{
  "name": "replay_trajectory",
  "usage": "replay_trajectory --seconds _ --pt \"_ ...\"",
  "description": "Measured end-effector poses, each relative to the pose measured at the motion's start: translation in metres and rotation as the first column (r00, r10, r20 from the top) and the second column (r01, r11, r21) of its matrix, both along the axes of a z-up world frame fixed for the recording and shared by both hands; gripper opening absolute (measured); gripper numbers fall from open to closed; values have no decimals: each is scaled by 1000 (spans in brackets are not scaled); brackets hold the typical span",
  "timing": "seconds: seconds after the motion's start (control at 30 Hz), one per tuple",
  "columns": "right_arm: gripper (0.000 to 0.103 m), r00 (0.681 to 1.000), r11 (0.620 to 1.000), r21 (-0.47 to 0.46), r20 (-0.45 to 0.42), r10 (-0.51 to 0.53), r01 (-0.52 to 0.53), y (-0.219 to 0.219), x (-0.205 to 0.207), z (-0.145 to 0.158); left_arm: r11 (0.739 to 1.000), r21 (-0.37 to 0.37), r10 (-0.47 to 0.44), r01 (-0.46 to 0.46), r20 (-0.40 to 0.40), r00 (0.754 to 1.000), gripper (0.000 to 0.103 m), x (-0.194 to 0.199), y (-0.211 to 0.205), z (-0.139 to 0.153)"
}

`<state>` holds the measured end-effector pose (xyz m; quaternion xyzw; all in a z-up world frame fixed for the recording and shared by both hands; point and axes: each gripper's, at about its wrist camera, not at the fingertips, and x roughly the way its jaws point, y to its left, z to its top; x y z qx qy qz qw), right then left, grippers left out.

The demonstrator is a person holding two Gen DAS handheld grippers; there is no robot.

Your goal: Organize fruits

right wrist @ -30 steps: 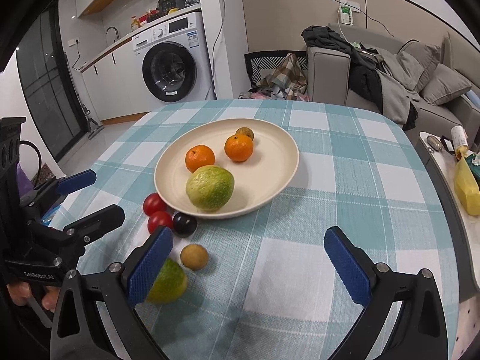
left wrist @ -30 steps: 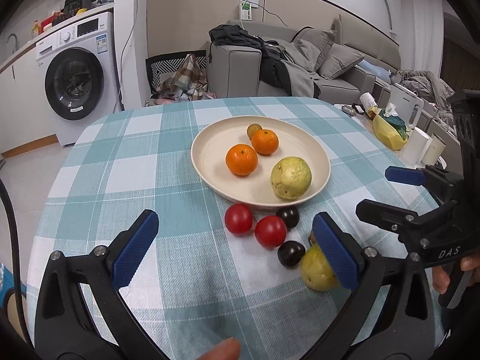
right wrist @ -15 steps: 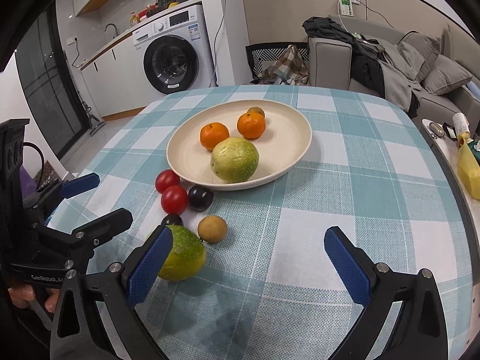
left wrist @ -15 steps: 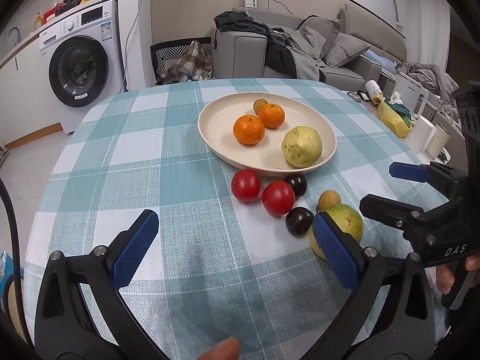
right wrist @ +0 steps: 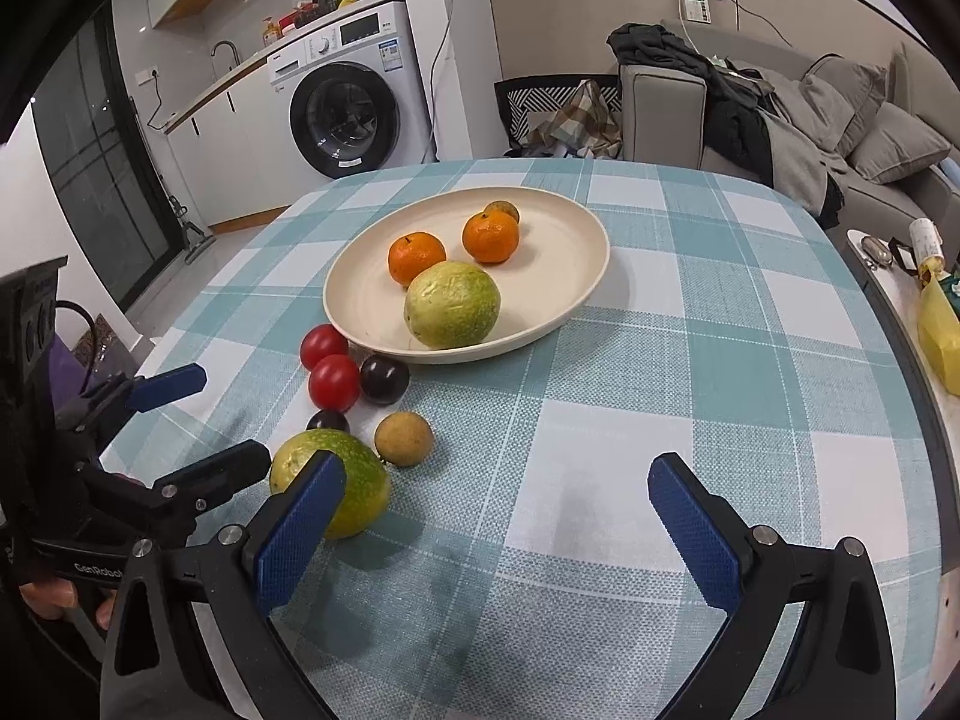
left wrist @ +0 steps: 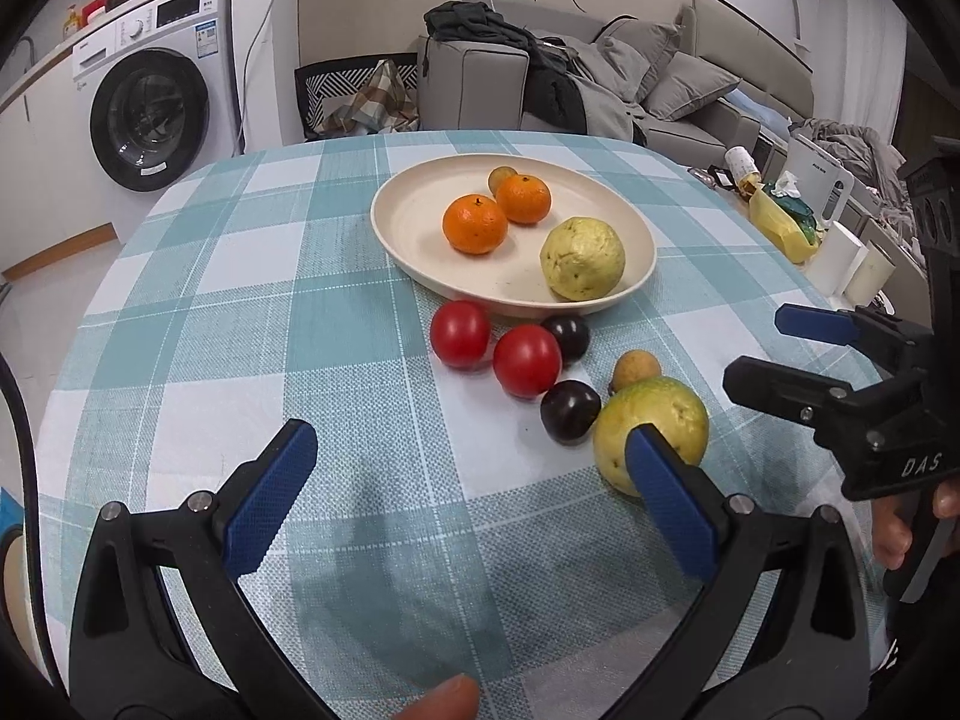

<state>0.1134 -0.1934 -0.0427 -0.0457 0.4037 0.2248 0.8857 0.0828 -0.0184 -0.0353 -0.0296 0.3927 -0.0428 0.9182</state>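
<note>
Both tongs stand wide open and empty: the left tongs (left wrist: pixel 474 492) hover low over the desk (left wrist: pixel 252 324) with bare checked cloth between their pads, and the right tongs (right wrist: pixel 498 516) do the same further along. Progress is judged partial. On the plate (left wrist: pixel 399 228), ahead of both tongs, lie two oranges (left wrist: pixel 475 224), a pale green guava (left wrist: pixel 582 258) and a small brown fruit (left wrist: pixel 501 179) at the far rim. Still loose on the cloth, between the plate and the tongs, are two red tomatoes (left wrist: pixel 527 360), two dark plums (left wrist: pixel 570 411), a small brown longan-like fruit (right wrist: pixel 404 438) and a second, greener guava (right wrist: pixel 336 489). That guava sits just behind the left pad of the right tongs and just past the right pad of the left tongs; neither touches it. Six pieces therefore remain to be moved. Obstructions: the loose fruit is bunched, one plum touching or nearly touching the guava, so a grasp on any one may nudge its neighbours, and round fruit rolls. Each tool's fingers also reach into the other's working space near the guava. Beyond the desk stand a washing machine (right wrist: pixel 345 120) and a sofa (left wrist: pixel 600 84) heaped with clothes, well clear of the work.
</note>
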Motion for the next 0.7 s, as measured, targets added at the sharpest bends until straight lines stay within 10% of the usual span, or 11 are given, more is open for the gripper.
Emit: replay_trajectory --seconds 0.7 --pt "103 992 993 72 -83 96 -90 -3 -2 -7 998 15 -54 54 -30 998 103 -9 -19 -4"
